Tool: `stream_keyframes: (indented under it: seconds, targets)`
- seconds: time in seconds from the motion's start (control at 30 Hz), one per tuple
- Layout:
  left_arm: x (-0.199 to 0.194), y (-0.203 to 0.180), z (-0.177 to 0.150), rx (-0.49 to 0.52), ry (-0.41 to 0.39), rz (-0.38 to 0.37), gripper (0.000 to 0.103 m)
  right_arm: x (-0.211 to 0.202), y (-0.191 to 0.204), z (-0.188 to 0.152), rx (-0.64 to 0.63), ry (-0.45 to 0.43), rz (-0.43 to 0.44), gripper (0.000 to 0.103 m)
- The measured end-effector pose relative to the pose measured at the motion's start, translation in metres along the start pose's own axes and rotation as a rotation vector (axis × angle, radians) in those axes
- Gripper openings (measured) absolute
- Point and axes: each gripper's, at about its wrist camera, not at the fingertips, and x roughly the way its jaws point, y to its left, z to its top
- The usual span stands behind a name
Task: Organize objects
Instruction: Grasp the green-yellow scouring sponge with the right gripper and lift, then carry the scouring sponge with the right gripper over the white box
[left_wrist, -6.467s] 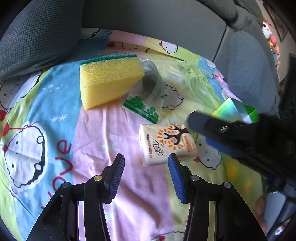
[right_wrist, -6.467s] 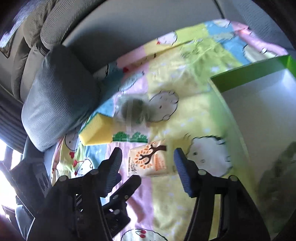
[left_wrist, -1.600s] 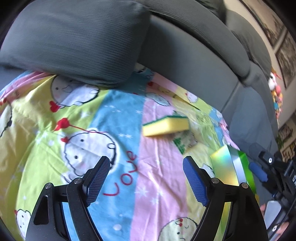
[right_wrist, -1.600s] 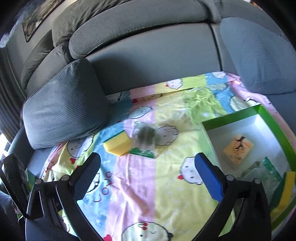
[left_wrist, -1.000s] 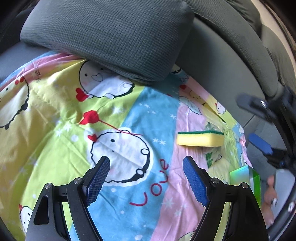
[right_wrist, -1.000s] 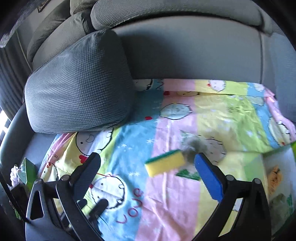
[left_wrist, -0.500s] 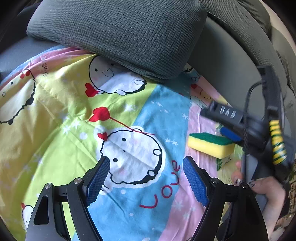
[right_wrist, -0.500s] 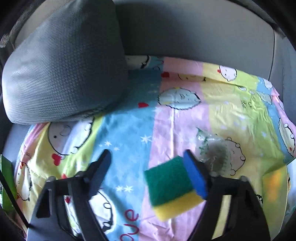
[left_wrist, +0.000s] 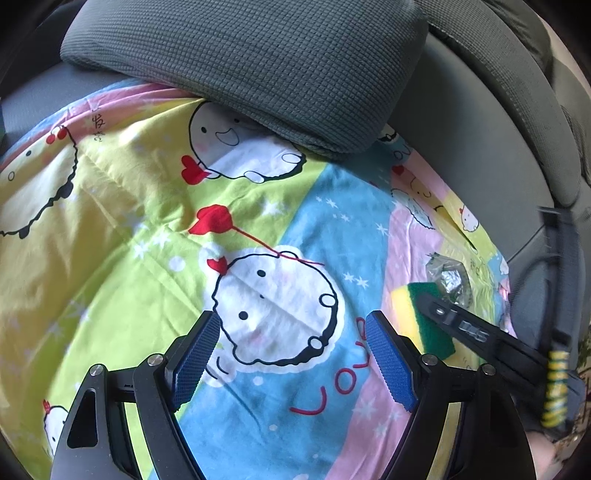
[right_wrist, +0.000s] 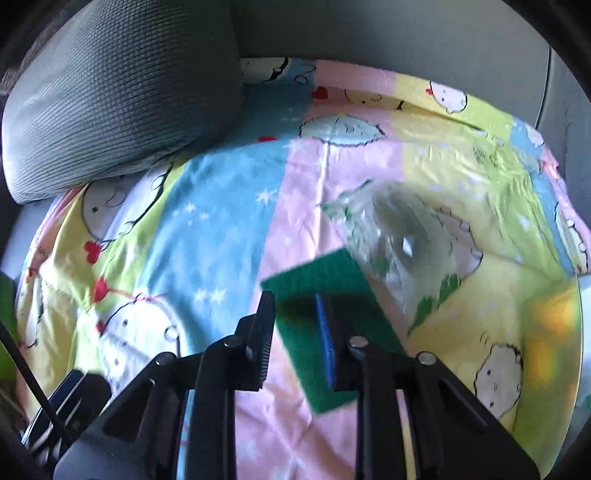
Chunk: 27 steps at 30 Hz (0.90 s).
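Green scouring felt fills the space between the jaws of the right gripper (right_wrist: 295, 325): this is the top face of a yellow-and-green sponge (right_wrist: 325, 317) lying on the cartoon-print bedsheet (right_wrist: 207, 229), on its pink stripe. The jaws have just been closing and now stand narrow, with the sponge between them; the blue-padded finger (right_wrist: 327, 343) lies against the green face, but blur and the steep angle hide whether both pads truly press on the sponge, so a firm grip cannot be confirmed. From the left wrist view the same sponge (left_wrist: 415, 317) shows its yellow foam side on the left and green top on the right, with the right gripper's black finger slanting across it from the lower right.

Just beyond the sponge, touching or overlapping its far corner, lies a clear plastic packet (right_wrist: 402, 243) with green printing and a greyish scourer inside; in the left wrist view it appears as a crinkled silvery bundle (left_wrist: 448, 277).

The left gripper (left_wrist: 291, 354) hangs above the blue stripe and a white cartoon face, its jaws wide apart with nothing between them, well left of the sponge.

A grey ribbed cushion (left_wrist: 258, 62) rests on the far edge of the sheet against the grey sofa back (left_wrist: 480, 147).
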Motion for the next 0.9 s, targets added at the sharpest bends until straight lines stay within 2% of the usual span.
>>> stream_keyframes:
  seconds: [0.07,0.13,0.17,0.2,0.3,0.57,0.63,0.67,0.7,0.83,0.9]
  targets:
    - [0.001,0.001,0.0,-0.006,0.004,0.0,0.082,-0.009,-0.004,-0.001,0.021,-0.002,0.033,0.027]
    - [0.001,0.001,0.0,-0.004,0.006,-0.004,0.082,-0.021,-0.01,0.002,0.037,-0.042,0.05,0.05]
    - [0.001,0.0,0.0,-0.004,0.007,-0.006,0.082,-0.027,-0.012,0.003,0.043,-0.076,0.046,0.071]
    - [0.001,0.001,0.001,-0.006,0.009,-0.009,0.082,-0.033,-0.013,0.005,0.042,-0.109,0.037,0.084]
    - [0.002,0.0,0.0,-0.004,0.011,-0.005,0.082,-0.037,-0.014,0.008,0.019,-0.153,0.02,0.086]
    - [0.003,-0.002,-0.001,0.006,0.021,0.009,0.082,0.016,-0.027,0.0,0.026,0.003,-0.015,0.086]
    - [0.003,-0.003,-0.001,0.012,0.024,0.005,0.082,0.027,-0.033,-0.004,0.034,0.035,-0.009,0.083]
    - [0.003,-0.004,-0.001,0.013,0.025,0.004,0.082,0.03,-0.035,-0.007,0.055,0.051,0.035,0.077]
    - [0.003,-0.004,-0.001,0.012,0.024,0.004,0.082,0.031,-0.038,-0.009,0.075,0.063,0.061,0.075]
    - [0.005,-0.007,-0.002,0.027,0.042,0.006,0.082,0.023,-0.042,-0.017,0.099,0.065,0.08,0.071]
    - [0.007,-0.011,-0.004,0.044,0.054,0.0,0.082,0.02,-0.043,-0.026,0.107,0.091,0.099,0.066]
